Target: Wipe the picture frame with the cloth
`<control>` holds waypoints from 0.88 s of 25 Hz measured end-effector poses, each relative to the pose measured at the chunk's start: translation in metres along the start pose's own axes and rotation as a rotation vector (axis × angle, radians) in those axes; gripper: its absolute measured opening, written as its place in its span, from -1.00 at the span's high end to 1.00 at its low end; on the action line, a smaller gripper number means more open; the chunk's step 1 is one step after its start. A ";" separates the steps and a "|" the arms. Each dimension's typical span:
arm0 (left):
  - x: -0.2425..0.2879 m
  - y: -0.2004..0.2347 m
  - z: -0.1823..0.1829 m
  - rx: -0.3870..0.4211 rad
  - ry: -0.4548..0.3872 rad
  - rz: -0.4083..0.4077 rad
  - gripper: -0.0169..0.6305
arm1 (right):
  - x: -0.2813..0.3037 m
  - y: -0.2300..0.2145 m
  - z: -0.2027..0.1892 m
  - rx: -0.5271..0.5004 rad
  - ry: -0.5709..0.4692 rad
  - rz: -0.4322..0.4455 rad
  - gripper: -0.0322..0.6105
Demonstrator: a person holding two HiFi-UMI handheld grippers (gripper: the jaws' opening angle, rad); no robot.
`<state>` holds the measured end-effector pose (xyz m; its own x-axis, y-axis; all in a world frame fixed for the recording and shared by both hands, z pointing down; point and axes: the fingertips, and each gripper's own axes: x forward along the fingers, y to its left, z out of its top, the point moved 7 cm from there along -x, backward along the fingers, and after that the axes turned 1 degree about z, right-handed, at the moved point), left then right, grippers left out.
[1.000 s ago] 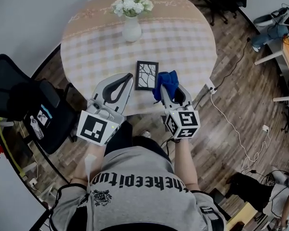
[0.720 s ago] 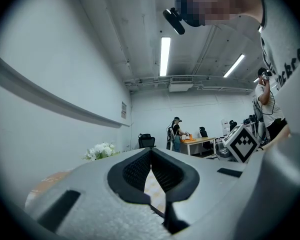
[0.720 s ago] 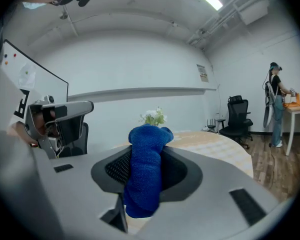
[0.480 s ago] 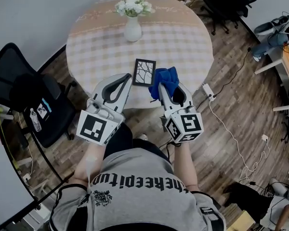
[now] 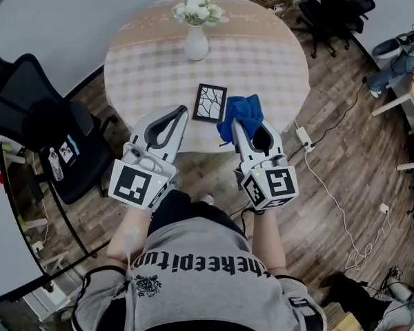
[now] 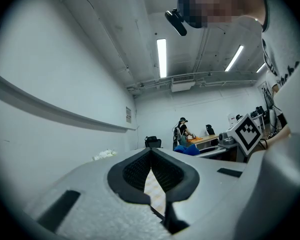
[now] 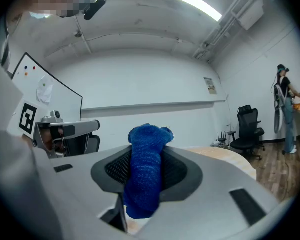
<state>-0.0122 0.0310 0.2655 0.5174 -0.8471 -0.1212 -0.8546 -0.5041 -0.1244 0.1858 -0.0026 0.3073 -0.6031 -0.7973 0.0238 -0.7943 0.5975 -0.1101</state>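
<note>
Your right hand-held gripper (image 5: 247,126) is clamped on the blue cloth (image 7: 145,171), which bunches past the tips, apparently as a wiping pad. Your left hand-held gripper (image 5: 181,112) is closed and empty. The picture frame (image 5: 210,103) lies flat on the desk (image 5: 152,61), just ahead between them.

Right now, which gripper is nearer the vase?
Left. The left gripper is at the near edge of the table, almost in line with the vase. The right gripper, shut on the cloth, is slightly farther back and off to the right.
</note>
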 end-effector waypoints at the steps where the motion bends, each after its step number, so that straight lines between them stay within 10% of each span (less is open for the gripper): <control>1: -0.001 -0.001 0.001 0.002 0.002 0.000 0.90 | -0.002 0.000 0.001 -0.003 -0.005 0.001 0.46; 22: -0.045 0.005 0.012 0.008 -0.005 -0.071 0.90 | -0.031 0.049 0.016 -0.073 -0.038 -0.050 0.46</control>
<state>-0.0393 0.0685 0.2586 0.5770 -0.8084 -0.1166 -0.8153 -0.5616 -0.1410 0.1666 0.0497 0.2855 -0.5605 -0.8281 -0.0104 -0.8274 0.5605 -0.0366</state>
